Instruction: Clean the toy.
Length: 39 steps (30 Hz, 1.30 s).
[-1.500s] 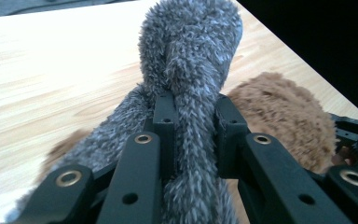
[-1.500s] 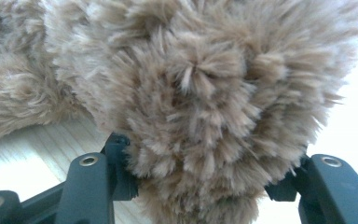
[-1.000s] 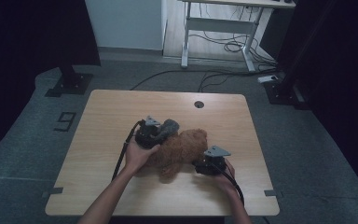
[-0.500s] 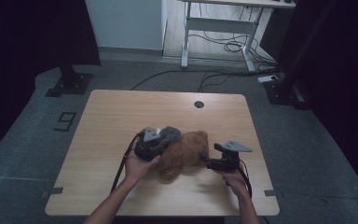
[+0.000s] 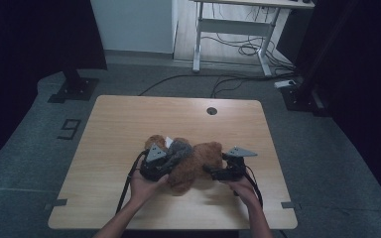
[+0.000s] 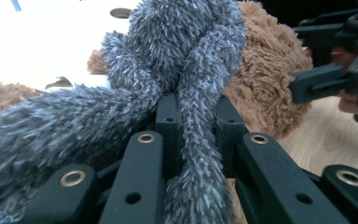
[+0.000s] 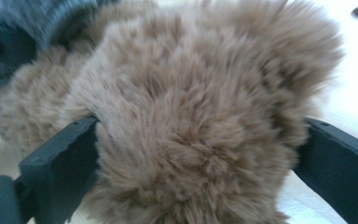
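On the near half of the table (image 5: 129, 124) lies one brown plush bear (image 5: 198, 161), with one grey fuzzy scarf (image 5: 178, 148) across its upper left part. The left gripper (image 5: 171, 157) sits at the bear's left side; in the left gripper view its jaws stand narrow, pinched on a strand of the scarf (image 6: 191, 70) that runs down between them, with more grey pile bunched over the left jaw. Behind the scarf the bear (image 6: 265, 79) shows as a brown mound, and the right gripper (image 6: 326, 70) reaches in from the far side, close to the plush. The right gripper (image 5: 212, 171) comes at the bear from its right; in the right gripper view its jaws stand wide, one on either side of a rounded lump of the bear (image 7: 191, 116), both touching the fur, though whether they squeeze it is hard to judge from the blurred pile. A small white patch (image 5: 168, 142), perhaps a tag, lies by the scarf's far edge. Two hands hold two grippers, each topped by a grey plate and trailing a cable. The table has one dark round hole (image 5: 212, 110) near its far edge, well apart from the bear. Beyond stands a desk frame (image 5: 228, 29) with cables on the floor, and a dark stand base (image 5: 74, 89) sits to the left.
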### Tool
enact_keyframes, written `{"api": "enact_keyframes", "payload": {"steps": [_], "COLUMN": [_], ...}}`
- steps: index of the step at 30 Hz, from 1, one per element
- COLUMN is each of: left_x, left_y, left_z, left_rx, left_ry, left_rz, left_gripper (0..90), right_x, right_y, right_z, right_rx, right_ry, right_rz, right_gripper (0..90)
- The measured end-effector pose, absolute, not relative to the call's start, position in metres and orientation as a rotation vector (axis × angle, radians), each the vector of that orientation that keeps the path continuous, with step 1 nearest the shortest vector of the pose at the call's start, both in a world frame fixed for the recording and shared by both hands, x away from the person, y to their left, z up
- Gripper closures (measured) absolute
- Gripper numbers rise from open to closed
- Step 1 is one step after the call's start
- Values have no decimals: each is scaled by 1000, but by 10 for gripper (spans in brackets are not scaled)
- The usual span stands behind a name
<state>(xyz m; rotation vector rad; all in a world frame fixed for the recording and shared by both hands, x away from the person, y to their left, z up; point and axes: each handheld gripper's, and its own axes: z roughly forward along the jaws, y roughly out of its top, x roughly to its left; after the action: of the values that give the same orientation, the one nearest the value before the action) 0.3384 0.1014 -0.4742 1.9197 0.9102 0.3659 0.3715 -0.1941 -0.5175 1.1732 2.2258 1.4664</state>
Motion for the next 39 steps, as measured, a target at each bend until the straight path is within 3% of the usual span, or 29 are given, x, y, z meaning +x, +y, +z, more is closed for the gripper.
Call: {"api": "enact_keyframes", "payload": {"steps": [2, 9, 13, 18, 23, 31, 34, 39], "left_x": [337, 338, 344, 349, 361, 385, 390, 383], "left_y": [102, 105, 104, 89, 49, -31, -41, -33], "left_z": [-474, -471, -457, -424, -402, -422, -438, -443], "left_rx": [1920, 1906, 1919, 1919, 1904, 1995, 2035, 2101], "left_ry": [909, 920, 944, 908, 848, 843, 871, 840], "left_rz": [368, 342, 333, 406, 379, 278, 255, 368], "left_gripper": [762, 754, 752, 754, 755, 749, 749, 762], "right_x": [374, 364, 354, 352, 349, 347, 347, 346], "right_y": [-192, -191, -188, -187, -186, -187, -186, -184], "right_z": [-522, -527, -526, -527, -527, -528, -528, -530], "right_rx": [1190, 1122, 1059, 1046, 1030, 1017, 1024, 1013], "right_ry": [2239, 2201, 2173, 2147, 2149, 2140, 2134, 2134], "right_rz": [1474, 1502, 1450, 1442, 1426, 1422, 1420, 1392], "right_gripper": [34, 335, 410, 427, 427, 425, 427, 434]}}
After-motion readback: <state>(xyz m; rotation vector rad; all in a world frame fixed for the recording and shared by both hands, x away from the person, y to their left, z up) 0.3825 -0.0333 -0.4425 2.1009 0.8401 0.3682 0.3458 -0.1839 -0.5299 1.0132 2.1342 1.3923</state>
